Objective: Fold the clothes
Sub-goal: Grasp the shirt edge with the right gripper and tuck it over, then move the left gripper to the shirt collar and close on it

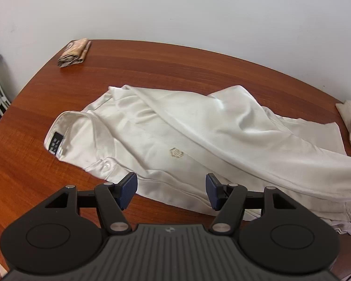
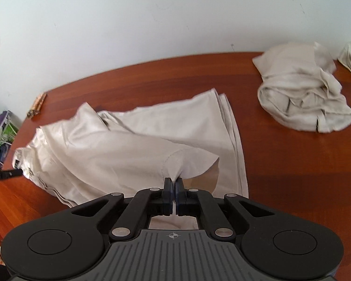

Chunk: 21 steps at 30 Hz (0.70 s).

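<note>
Right wrist view: right gripper point(image 2: 173, 183) is clamped on a sleeve of the white shirt point(image 2: 119, 145), lifting it off the wooden table point(image 2: 280, 164). Left gripper point(image 1: 171, 188) hovers with jaws apart, the shirt's collar just ahead of it.

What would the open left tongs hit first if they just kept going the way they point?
Most likely the white shirt. The left tongs stand open and angled down just above its near edge, nothing between them. Depth is hard to judge; the table lies right beneath.
</note>
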Each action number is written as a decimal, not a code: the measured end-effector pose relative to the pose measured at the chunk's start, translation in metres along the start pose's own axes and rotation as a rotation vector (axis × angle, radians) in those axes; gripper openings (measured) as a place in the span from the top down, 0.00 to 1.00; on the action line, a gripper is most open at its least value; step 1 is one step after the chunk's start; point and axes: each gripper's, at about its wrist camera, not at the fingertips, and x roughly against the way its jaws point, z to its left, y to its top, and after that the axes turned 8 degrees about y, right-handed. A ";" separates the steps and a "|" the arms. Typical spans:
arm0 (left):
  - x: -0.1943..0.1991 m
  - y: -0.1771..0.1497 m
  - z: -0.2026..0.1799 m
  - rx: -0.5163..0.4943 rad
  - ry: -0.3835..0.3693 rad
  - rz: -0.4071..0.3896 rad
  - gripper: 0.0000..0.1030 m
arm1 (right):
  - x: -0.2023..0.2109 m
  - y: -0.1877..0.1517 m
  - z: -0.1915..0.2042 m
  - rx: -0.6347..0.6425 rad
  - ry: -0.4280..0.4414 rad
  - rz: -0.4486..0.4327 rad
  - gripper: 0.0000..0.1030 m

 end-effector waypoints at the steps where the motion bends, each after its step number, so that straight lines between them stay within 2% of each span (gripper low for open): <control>1: 0.001 0.000 -0.001 -0.006 0.000 -0.004 0.33 | -0.001 -0.003 -0.001 -0.007 -0.014 0.000 0.96; 6: 0.004 0.002 -0.004 -0.026 0.006 -0.024 0.33 | 0.004 -0.013 -0.005 -0.057 -0.047 -0.026 0.96; 9: 0.000 0.001 -0.002 -0.020 0.008 -0.014 0.33 | -0.003 -0.021 -0.009 -0.069 -0.048 0.025 0.94; 10: -0.001 0.000 -0.001 -0.018 0.009 -0.010 0.33 | -0.008 -0.025 -0.009 -0.061 -0.066 0.042 0.89; 12: -0.004 -0.001 0.001 -0.015 0.013 -0.003 0.33 | -0.015 -0.031 -0.009 -0.039 -0.111 0.063 0.89; 16: -0.008 -0.004 0.010 -0.008 0.033 -0.005 0.33 | -0.018 -0.038 -0.003 -0.004 -0.157 0.068 0.66; 21: -0.016 -0.009 0.029 0.020 0.071 0.012 0.33 | -0.016 -0.039 0.008 0.016 -0.148 0.046 0.62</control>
